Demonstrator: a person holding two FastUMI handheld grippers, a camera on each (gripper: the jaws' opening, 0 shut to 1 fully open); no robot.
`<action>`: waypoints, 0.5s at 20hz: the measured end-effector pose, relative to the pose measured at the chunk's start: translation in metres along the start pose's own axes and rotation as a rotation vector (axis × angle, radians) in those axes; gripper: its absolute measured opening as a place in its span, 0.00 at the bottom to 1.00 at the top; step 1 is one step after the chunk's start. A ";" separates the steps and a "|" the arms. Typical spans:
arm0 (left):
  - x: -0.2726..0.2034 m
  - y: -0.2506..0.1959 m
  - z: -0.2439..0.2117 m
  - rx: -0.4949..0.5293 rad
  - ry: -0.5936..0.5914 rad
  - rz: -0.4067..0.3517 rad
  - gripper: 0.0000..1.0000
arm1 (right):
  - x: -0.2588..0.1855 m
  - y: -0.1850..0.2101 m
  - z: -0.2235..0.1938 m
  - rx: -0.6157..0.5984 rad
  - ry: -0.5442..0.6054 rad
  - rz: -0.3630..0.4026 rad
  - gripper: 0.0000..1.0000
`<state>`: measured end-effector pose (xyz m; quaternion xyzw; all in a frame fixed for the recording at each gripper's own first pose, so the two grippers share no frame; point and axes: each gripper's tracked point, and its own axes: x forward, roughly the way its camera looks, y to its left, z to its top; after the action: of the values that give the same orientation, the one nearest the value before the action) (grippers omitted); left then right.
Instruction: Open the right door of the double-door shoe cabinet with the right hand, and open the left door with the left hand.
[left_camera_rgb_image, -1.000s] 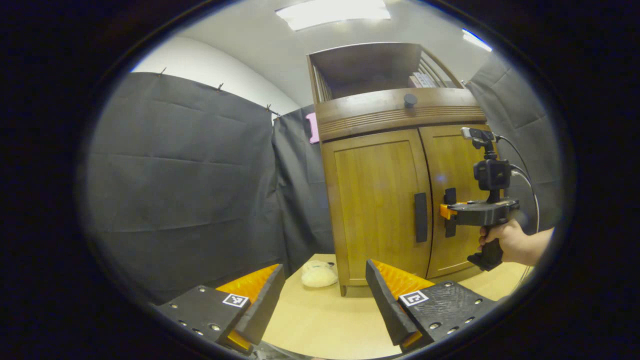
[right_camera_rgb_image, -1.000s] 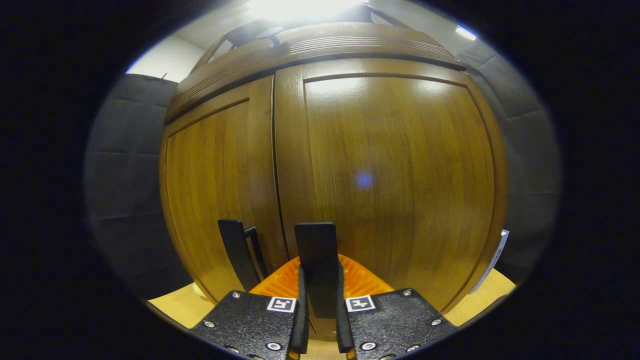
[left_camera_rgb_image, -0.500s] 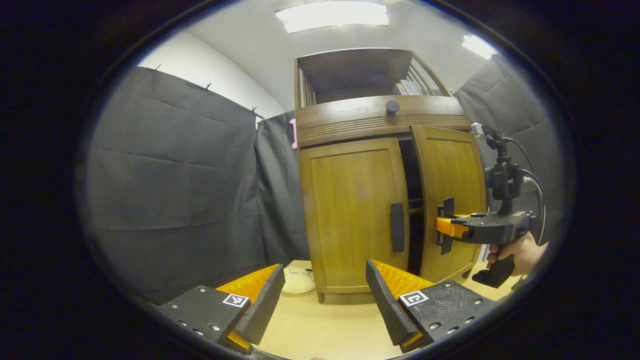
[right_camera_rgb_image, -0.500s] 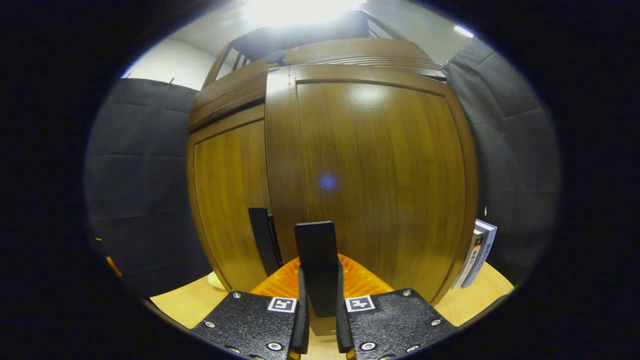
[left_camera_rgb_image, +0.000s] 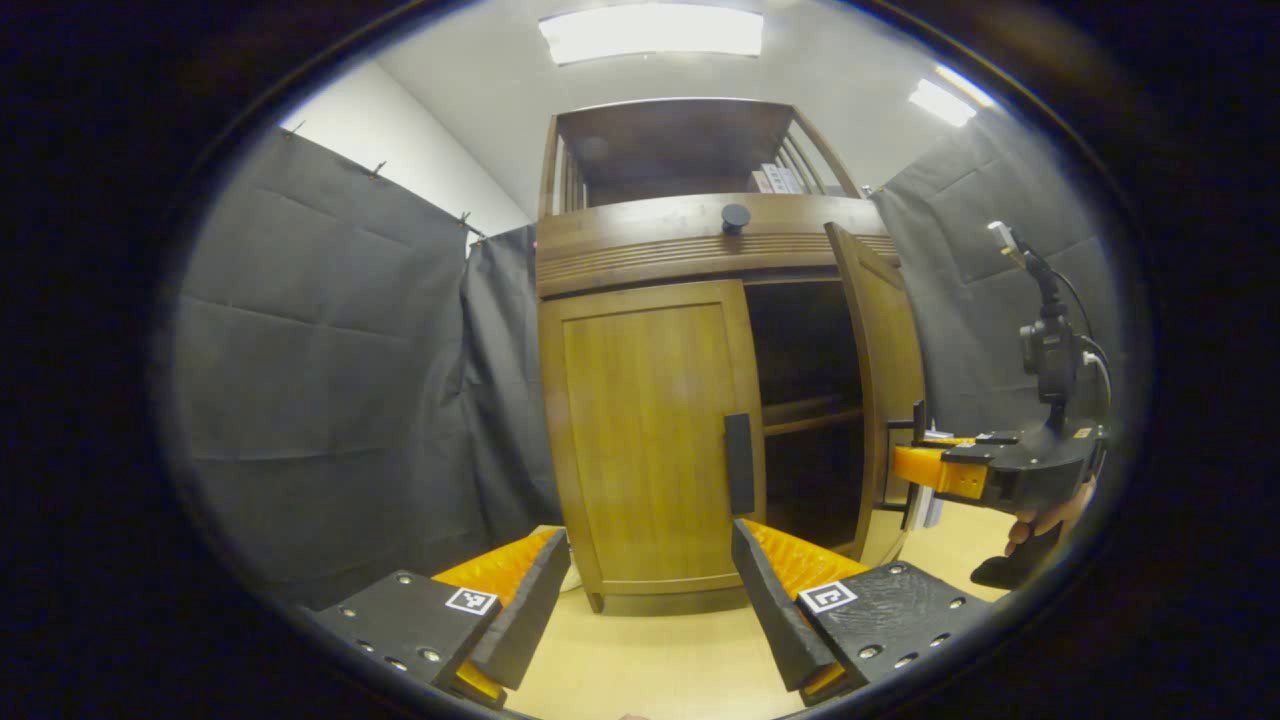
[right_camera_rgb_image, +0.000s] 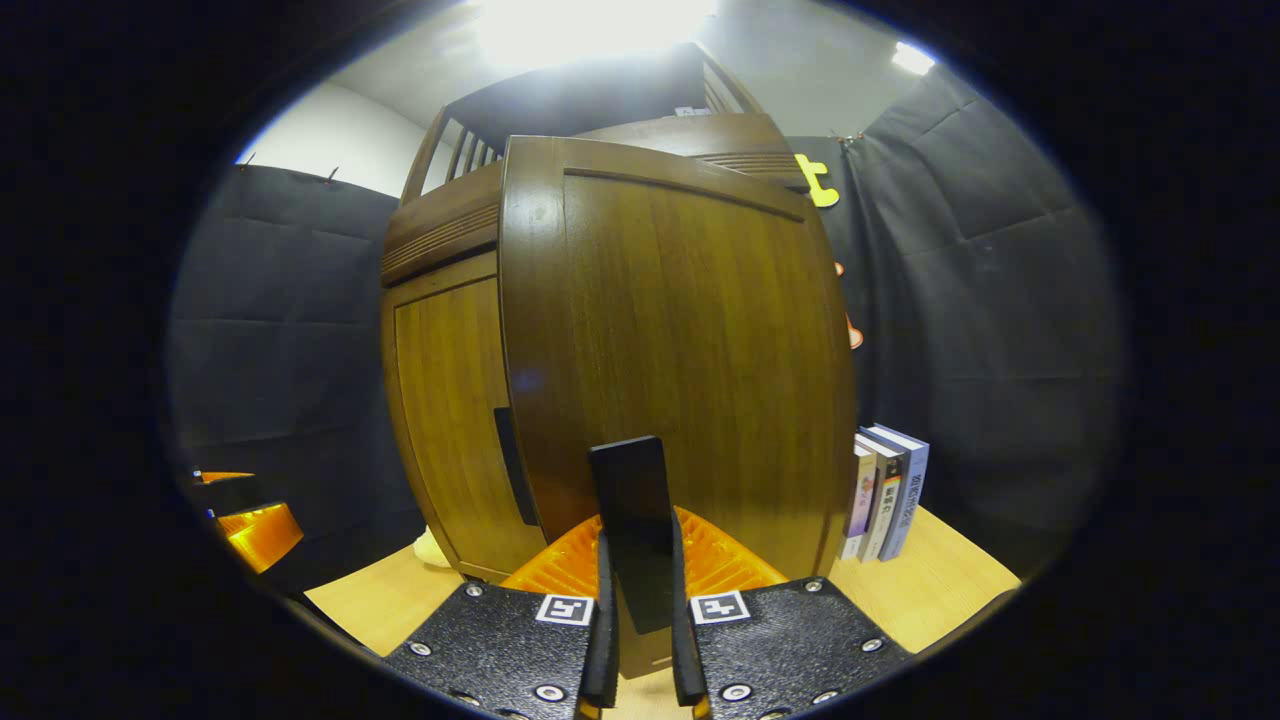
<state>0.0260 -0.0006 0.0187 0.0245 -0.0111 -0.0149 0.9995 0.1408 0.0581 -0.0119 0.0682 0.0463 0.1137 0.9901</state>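
Note:
The wooden shoe cabinet (left_camera_rgb_image: 700, 245) stands on a light table. Its left door (left_camera_rgb_image: 650, 440) is closed, with a dark upright handle (left_camera_rgb_image: 738, 463) at its inner edge. The right door (left_camera_rgb_image: 890, 370) stands swung out, baring a dark inside with a shelf (left_camera_rgb_image: 810, 415). In the right gripper view, my right gripper (right_camera_rgb_image: 640, 545) is shut on the right door's handle (right_camera_rgb_image: 630, 490), close against the right door (right_camera_rgb_image: 690, 340). My left gripper (left_camera_rgb_image: 648, 545) is open and holds nothing, a short way in front of the left door. A hand (left_camera_rgb_image: 1040, 520) holds the right gripper (left_camera_rgb_image: 915, 465).
Several books (right_camera_rgb_image: 885, 490) stand on the table (left_camera_rgb_image: 680, 660) to the right of the cabinet. A pale fluffy thing (right_camera_rgb_image: 432, 548) lies by the cabinet's left foot. Above the doors is a drawer knob (left_camera_rgb_image: 735, 215) and an open shelf. Black cloth walls close in both sides.
The right door has swung from closed to wide open, pulled outward by my right gripper on its handle. My left gripper stays open and has shifted to face the left door.

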 end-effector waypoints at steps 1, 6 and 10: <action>0.001 -0.002 0.001 0.003 -0.001 -0.016 0.99 | -0.007 -0.006 0.000 0.004 -0.006 -0.011 0.21; 0.005 -0.022 0.004 -0.007 -0.009 -0.108 0.99 | -0.038 -0.035 0.004 -0.003 -0.024 -0.091 0.20; 0.005 -0.036 0.002 -0.027 -0.007 -0.170 0.99 | -0.056 -0.059 0.009 -0.005 -0.018 -0.147 0.20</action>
<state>0.0303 -0.0372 0.0189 0.0118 -0.0124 -0.1000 0.9948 0.0999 -0.0125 -0.0077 0.0632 0.0422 0.0402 0.9963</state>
